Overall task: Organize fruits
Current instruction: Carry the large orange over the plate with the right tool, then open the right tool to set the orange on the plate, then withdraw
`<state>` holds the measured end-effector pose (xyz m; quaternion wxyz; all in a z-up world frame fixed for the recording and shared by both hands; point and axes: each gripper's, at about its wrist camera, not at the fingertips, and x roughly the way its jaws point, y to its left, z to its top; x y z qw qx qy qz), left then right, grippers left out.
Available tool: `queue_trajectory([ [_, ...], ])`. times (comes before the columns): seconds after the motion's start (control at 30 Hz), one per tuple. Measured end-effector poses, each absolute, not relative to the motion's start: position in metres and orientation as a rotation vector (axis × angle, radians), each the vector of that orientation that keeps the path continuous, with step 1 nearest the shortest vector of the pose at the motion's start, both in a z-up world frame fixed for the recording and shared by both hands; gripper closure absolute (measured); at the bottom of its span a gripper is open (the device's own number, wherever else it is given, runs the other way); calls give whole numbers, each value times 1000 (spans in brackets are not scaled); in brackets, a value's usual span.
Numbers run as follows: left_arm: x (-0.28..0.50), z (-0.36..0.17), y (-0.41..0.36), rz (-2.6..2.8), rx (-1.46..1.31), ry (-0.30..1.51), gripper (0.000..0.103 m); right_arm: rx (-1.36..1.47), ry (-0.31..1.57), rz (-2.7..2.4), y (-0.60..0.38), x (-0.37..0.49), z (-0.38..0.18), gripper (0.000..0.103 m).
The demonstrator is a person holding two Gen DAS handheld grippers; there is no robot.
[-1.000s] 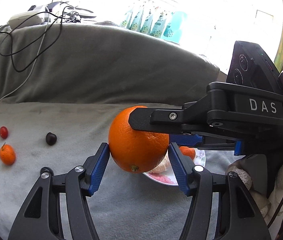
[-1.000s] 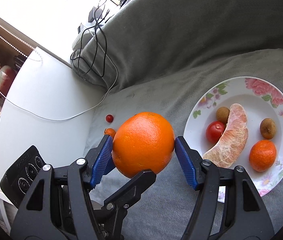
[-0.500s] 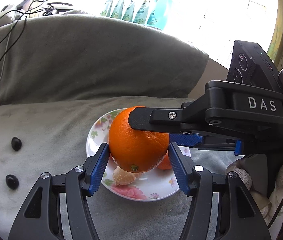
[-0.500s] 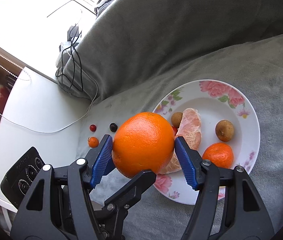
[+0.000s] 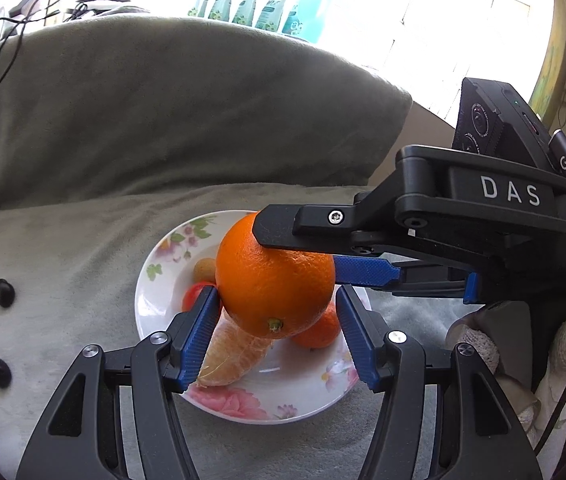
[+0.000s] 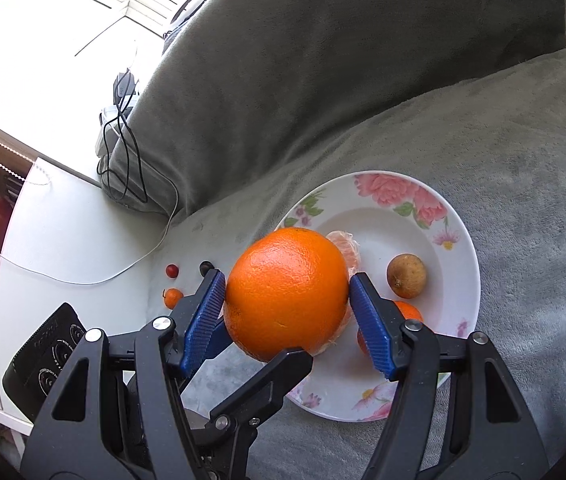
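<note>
While both tools grip it from crossing directions, the large round orange fruit hangs above the white floral-rimmed ceramic plate, clear of its surface.

Left gripper: blue ribbed pads at mid-width, pressed on the orange's two flanks. Right gripper: likewise at mid-width, its pads clamped on the orange's sides; in the left view its black finger lies across the fruit's top.

Orientation: nearly spherical, no clear long axis; green stem scar faces down and toward the left camera.

Plate contents: peeled pale citrus segment, small orange mandarin, red cherry tomato, two small brown round fruits.

Grey plush blanket beneath the plate bears two dark oval fruits, one small red fruit, one small orange fruit, all well apart from the plate.
</note>
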<state>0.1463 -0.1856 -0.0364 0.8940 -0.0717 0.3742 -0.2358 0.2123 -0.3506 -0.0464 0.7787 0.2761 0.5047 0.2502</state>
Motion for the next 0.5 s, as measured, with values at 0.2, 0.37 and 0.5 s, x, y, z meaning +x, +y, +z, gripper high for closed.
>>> queue_trajectory([
  [0.2,144,-40,-192,-510,-125,777,44,618,1073,512,-360,215,-50,35],
  [0.37,139,-37,-192,-520,-121,767,44,618,1027,488,-369,215,-40,35],
  [0.5,134,-38,-188,-516,-129,768,44,622,1013,469,-376,212,-38,35],
])
